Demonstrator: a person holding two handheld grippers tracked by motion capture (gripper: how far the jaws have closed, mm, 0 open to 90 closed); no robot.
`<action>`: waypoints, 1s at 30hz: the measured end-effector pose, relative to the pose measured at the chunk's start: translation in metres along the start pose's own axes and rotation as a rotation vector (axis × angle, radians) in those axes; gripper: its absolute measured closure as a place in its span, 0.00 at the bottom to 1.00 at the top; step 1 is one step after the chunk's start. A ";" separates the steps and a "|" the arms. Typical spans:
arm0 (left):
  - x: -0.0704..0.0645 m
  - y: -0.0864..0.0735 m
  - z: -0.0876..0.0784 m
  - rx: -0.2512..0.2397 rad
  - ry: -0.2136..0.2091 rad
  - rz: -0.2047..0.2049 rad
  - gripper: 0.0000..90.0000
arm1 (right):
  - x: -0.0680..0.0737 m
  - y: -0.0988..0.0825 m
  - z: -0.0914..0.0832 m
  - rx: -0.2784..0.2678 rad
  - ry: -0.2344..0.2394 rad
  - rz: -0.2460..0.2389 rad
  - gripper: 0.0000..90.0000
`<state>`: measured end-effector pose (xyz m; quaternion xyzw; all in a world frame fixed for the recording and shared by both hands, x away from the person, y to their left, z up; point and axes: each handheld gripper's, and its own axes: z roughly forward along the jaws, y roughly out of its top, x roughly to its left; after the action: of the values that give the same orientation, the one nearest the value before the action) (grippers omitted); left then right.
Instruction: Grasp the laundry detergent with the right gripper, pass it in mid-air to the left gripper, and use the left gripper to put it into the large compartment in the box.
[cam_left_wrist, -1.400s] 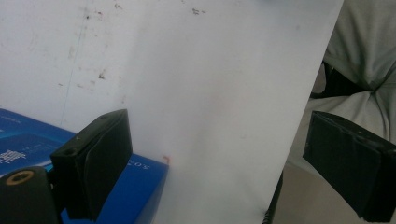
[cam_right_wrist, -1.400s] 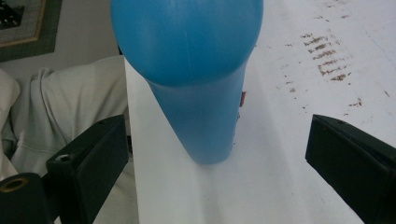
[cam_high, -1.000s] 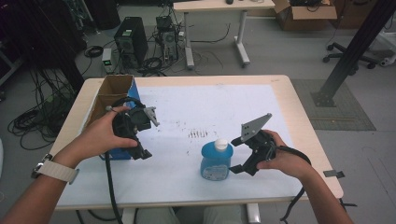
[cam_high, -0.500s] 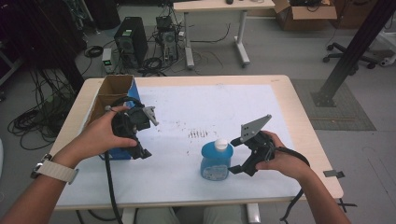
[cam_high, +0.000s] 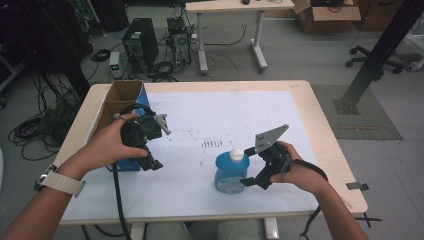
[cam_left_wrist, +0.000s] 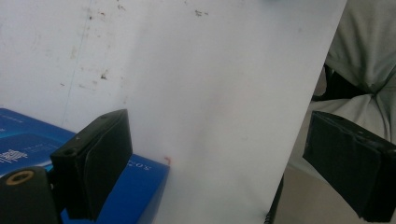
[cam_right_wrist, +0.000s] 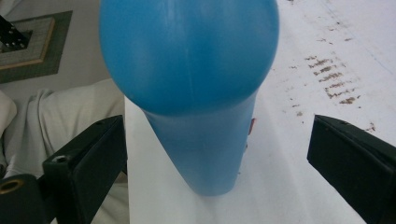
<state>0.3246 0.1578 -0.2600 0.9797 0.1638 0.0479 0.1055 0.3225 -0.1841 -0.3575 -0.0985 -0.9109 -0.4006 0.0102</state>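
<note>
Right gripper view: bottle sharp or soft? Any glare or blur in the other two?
Right gripper view: the bottle is close, soft-edged and bulged, with a faint sheen; the right gripper has its jaws apart beside it. Left gripper view: the white mat is washed out, the jaws slightly soft. High view: even light, weak shadows, the far floor dimmer, no motion blur.

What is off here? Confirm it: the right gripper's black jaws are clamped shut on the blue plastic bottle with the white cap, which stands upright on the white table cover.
One thing is wrong: the right gripper is not clamped. In the right gripper view its jaws stand wide apart, with gaps on both sides of the blue plastic bottle. The bottle does stand upright on the white table cover, white cap on top.
</note>
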 end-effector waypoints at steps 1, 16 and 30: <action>0.000 0.000 0.000 0.001 0.000 -0.002 0.09 | 0.000 -0.001 0.001 -0.001 0.001 0.003 0.05; 0.001 0.000 0.001 0.000 -0.002 -0.001 0.09 | 0.002 -0.002 0.014 -0.023 0.005 -0.013 0.06; 0.001 0.000 0.001 0.000 -0.003 -0.005 0.09 | 0.004 -0.006 0.025 -0.053 0.001 -0.015 0.05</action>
<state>0.3257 0.1583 -0.2613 0.9794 0.1660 0.0462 0.1056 0.3192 -0.1693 -0.3787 -0.0917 -0.9007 -0.4246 0.0052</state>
